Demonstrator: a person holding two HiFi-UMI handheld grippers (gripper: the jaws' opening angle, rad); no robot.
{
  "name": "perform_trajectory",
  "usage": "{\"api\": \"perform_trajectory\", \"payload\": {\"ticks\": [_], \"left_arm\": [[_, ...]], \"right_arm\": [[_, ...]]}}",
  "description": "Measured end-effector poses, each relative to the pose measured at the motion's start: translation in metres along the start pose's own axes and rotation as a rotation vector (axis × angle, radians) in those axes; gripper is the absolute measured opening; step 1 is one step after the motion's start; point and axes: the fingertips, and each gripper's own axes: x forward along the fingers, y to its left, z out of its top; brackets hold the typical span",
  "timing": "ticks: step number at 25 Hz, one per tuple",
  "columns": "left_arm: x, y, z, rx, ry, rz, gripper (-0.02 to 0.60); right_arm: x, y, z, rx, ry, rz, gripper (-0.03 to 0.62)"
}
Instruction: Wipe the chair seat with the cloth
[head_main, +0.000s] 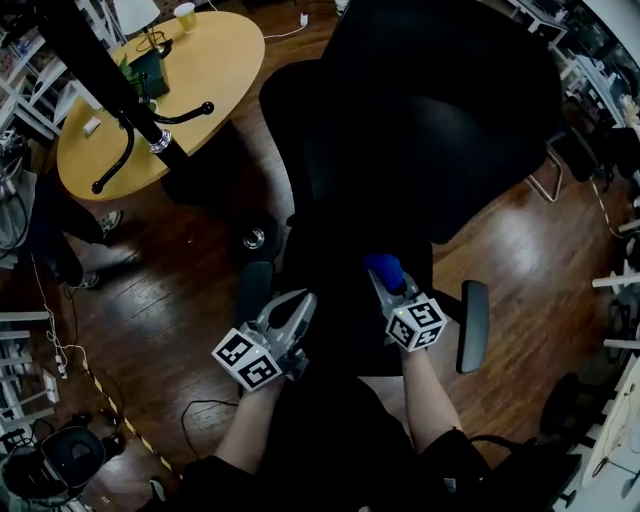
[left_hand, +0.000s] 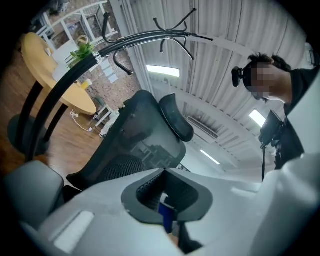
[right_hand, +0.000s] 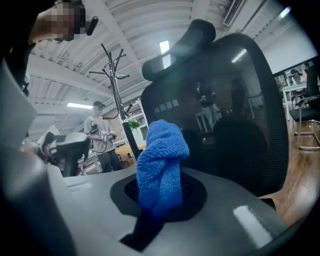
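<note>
Right gripper (head_main: 385, 283) pinches a soft, light blue cloth (right_hand: 160, 165) by its bunched middle over the chair seat (head_main: 335, 255); left gripper (head_main: 298, 308) is pressed together.

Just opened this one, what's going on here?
A person faces a black office chair with a gripper in each hand. The right gripper is shut on a bunched blue cloth, held over the chair seat and pointing toward the backrest. The left gripper is beside it with its jaws together, and I can't make out anything in its grip. Whether the cloth touches the seat can't be told.
</note>
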Motion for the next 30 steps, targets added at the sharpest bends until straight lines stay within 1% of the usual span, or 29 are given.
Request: {"api": "perform_trajectory", "payload": {"ticks": [4,8,10,11,13,14,16,19,22,26,30], "left_arm": [[-0.005,0.047,-0.010,-0.051,-0.035,0.066,0.000],[0.005,0.087,-0.024,-0.058,-0.050,0.056,0.000],[0.008,0.091,-0.031,-0.069,-0.044,0.050,0.000],[0.010,0.091,-0.036,-0.075,-0.028,0.052,0.000],[0.012,0.097,-0.045,-0.087,0.007,0.076,0.000],[0.012,0.099,-0.046,-0.090,0.010,0.084,0.000],[0.011,0.101,-0.043,-0.099,-0.006,0.086,0.000],[0.008,0.103,-0.035,-0.108,-0.022,0.086,0.000],[0.008,0.106,-0.035,-0.096,-0.008,0.093,0.000],[0.009,0.106,-0.043,-0.098,0.019,0.099,0.000],[0.012,0.101,-0.050,-0.082,0.050,0.073,0.000]], "right_arm": [[0.089,-0.029,-0.072,0.001,0.119,-0.004,0.037],[0.189,-0.055,-0.137,-0.012,0.215,0.002,0.037],[0.218,-0.050,-0.156,-0.028,0.254,0.009,0.037],[0.230,-0.045,-0.166,-0.039,0.275,0.014,0.037],[0.250,-0.036,-0.188,-0.070,0.335,0.024,0.037],[0.256,-0.032,-0.199,-0.091,0.368,0.027,0.037],[0.262,-0.027,-0.208,-0.126,0.401,0.030,0.037],[0.263,-0.023,-0.209,-0.114,0.412,0.025,0.037],[0.256,-0.036,-0.210,-0.115,0.416,-0.019,0.037],[0.220,-0.090,-0.228,-0.072,0.461,-0.136,0.037],[0.162,-0.159,-0.228,-0.054,0.497,-0.267,0.037]]}}
